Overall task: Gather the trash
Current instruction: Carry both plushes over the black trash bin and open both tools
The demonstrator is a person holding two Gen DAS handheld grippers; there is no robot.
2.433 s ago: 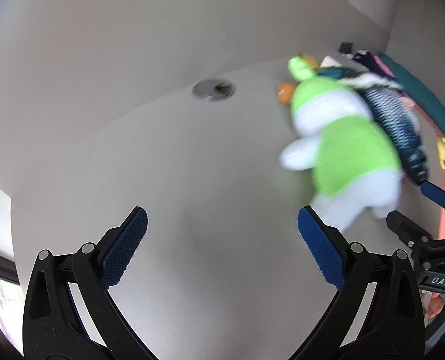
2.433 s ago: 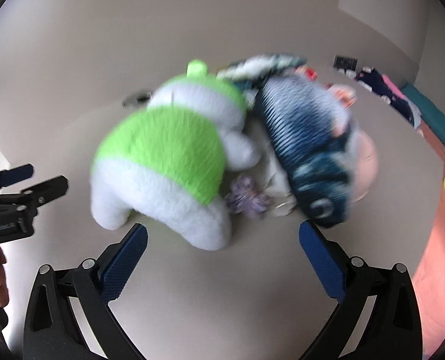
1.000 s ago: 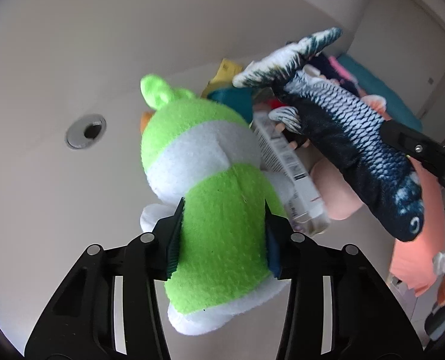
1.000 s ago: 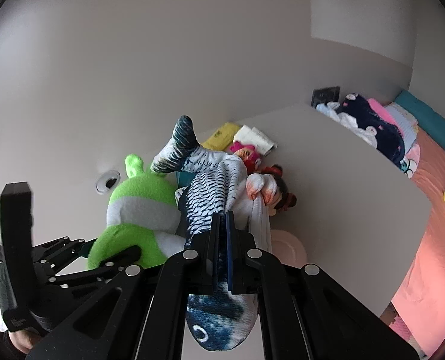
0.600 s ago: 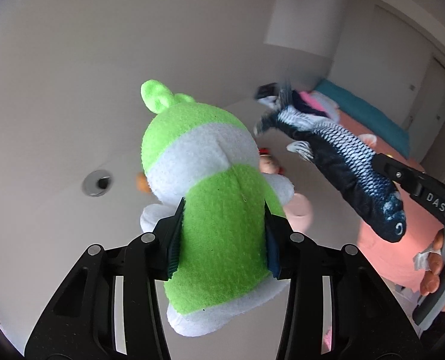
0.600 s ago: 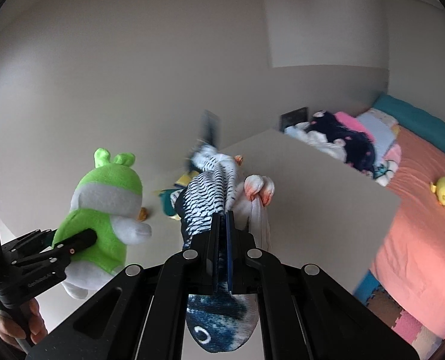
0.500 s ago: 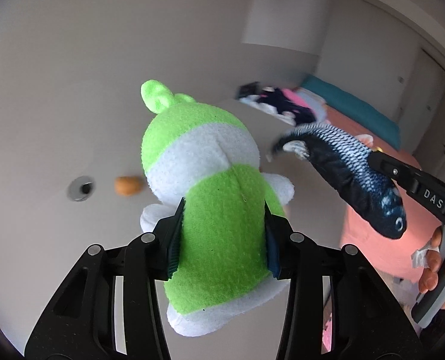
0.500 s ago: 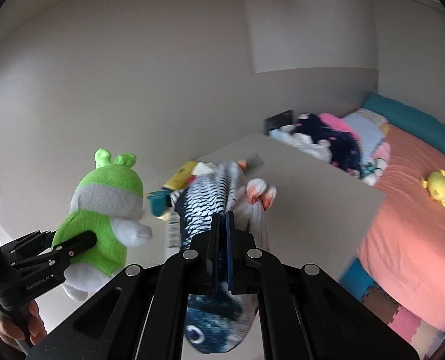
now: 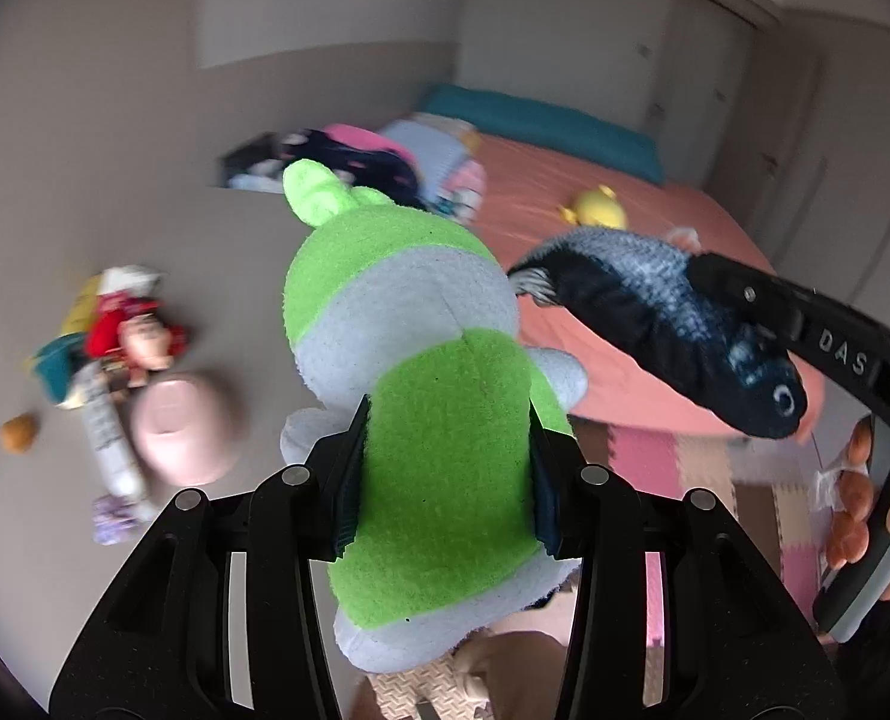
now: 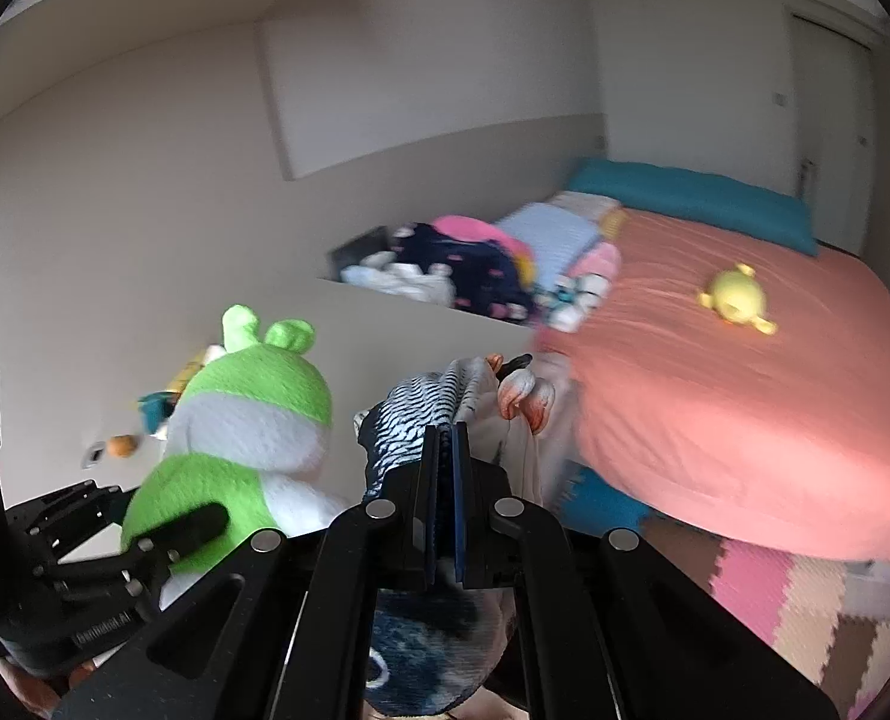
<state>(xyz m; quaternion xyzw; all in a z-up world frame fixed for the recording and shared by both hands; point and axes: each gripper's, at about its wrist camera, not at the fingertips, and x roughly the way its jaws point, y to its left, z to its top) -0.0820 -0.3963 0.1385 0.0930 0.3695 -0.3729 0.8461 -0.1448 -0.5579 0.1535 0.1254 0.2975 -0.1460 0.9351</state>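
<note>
Green-and-white plush toy (image 9: 439, 420) is clamped at its body between the jaws of the left gripper (image 9: 445, 480), held up in the air. To its right, the right gripper (image 10: 443, 480) is closed tight on a dark blue fish plush (image 10: 427, 420), also lifted. Far left on the grey surface (image 9: 217, 252) lie a doll (image 9: 139, 336), a pink round item (image 9: 184, 426) and a tube (image 9: 109, 438). Farther right is a bed (image 10: 745, 372) with a yellow toy (image 10: 736, 300)
</note>
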